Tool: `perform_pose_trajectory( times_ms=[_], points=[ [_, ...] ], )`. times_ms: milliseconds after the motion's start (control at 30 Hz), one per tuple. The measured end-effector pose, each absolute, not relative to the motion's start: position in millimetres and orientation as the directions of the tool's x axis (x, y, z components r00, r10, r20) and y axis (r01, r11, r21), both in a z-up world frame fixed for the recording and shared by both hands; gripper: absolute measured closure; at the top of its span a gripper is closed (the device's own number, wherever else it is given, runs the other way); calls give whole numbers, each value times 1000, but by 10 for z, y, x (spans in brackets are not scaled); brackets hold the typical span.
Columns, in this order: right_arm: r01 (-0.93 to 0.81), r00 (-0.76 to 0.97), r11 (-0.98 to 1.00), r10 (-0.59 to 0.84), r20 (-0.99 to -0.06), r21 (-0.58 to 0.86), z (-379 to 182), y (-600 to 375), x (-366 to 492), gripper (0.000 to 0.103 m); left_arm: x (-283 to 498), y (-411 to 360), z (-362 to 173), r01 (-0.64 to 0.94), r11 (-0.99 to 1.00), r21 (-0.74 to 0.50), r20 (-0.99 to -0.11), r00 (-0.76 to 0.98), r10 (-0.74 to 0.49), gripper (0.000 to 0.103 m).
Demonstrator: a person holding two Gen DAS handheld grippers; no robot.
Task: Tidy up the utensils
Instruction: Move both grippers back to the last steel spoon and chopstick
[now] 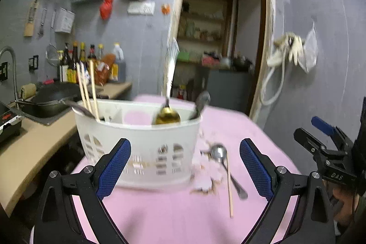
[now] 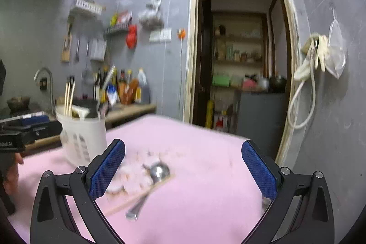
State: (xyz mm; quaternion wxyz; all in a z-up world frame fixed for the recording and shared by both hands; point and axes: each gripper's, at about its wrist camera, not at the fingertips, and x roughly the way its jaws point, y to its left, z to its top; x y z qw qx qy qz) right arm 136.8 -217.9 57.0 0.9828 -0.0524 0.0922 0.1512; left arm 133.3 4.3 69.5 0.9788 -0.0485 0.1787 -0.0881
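A white slotted utensil basket [image 1: 139, 143] stands on the pink tablecloth [image 1: 164, 216], just ahead of my left gripper [image 1: 185, 166], which is open with nothing between its blue pads [image 1: 114, 170]. The basket holds wooden chopsticks [image 1: 88, 88] at its left end, a gold-bowled spoon [image 1: 167, 116] that is blurred and upright, and a dark spoon [image 1: 201, 102]. To the basket's right a silver spoon [image 1: 218, 152] and a single chopstick [image 1: 228, 184] lie on the cloth. My right gripper [image 2: 183, 166] hovers open over that spoon [image 2: 157, 172] and chopstick [image 2: 141, 193]. The basket [image 2: 82, 138] is to its left.
A counter along the left carries a black wok [image 1: 52, 97] and sauce bottles [image 1: 91, 61]. Behind the table is an open doorway [image 1: 217, 38]. The right gripper [image 1: 306, 126] shows at the edge of the left wrist view, with a hand [image 1: 345, 205] below it. The left gripper's body [image 2: 29, 127] shows beside the basket.
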Motion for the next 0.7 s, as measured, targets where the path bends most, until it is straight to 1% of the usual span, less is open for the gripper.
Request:
perform_pose_trajectory(
  times_ms=[133, 167, 233, 300, 400, 467, 500, 567, 600, 667, 700],
  points=[
    [-325, 906, 943, 290, -308, -68, 439, -2231, 1424, 0, 1393, -79, 587, 185, 977, -109, -423, 881, -214, 10],
    [-332, 895, 941, 294, -337, -63, 401, -2237, 1437, 2, 1411, -117, 553, 192, 976, -104, -441, 870, -218, 10],
    [-353, 870, 934, 310, -383, -47, 363, -2239, 1472, 8, 1441, -178, 501, 211, 973, -96, -471, 851, -231, 10],
    [-373, 848, 927, 325, -419, -35, 342, -2228, 1499, 20, 1483, -232, 430, 228, 969, -95, -510, 825, -245, 10],
    [-392, 817, 919, 332, -470, -32, 278, -2197, 1528, 31, 1550, -283, 349, 253, 962, -105, -560, 785, -267, 13],
    [-404, 800, 915, 339, -495, -26, 243, -2189, 1545, 33, 1616, -322, 284, 274, 955, -118, -599, 747, -288, 22],
    [-410, 789, 912, 343, -510, -22, 225, -2180, 1555, 36, 1645, -334, 260, 282, 951, -124, -615, 731, -297, 25],
    [-424, 768, 906, 351, -536, -13, 184, -2160, 1571, 39, 1718, -383, 182, 300, 944, -139, -655, 687, -314, 35],
    [-431, 756, 902, 356, -550, -8, 166, -2148, 1582, 40, 1724, -399, 146, 310, 940, -144, -668, 670, -324, 38],
    [-443, 732, 896, 364, -576, 2, 129, -2128, 1606, 44, 1782, -440, 77, 334, 928, -165, -699, 624, -348, 54],
    [-450, 718, 893, 368, -590, 9, 107, -2121, 1624, 46, 1802, -450, 50, 342, 923, -175, -710, 606, -359, 56]
  ],
)
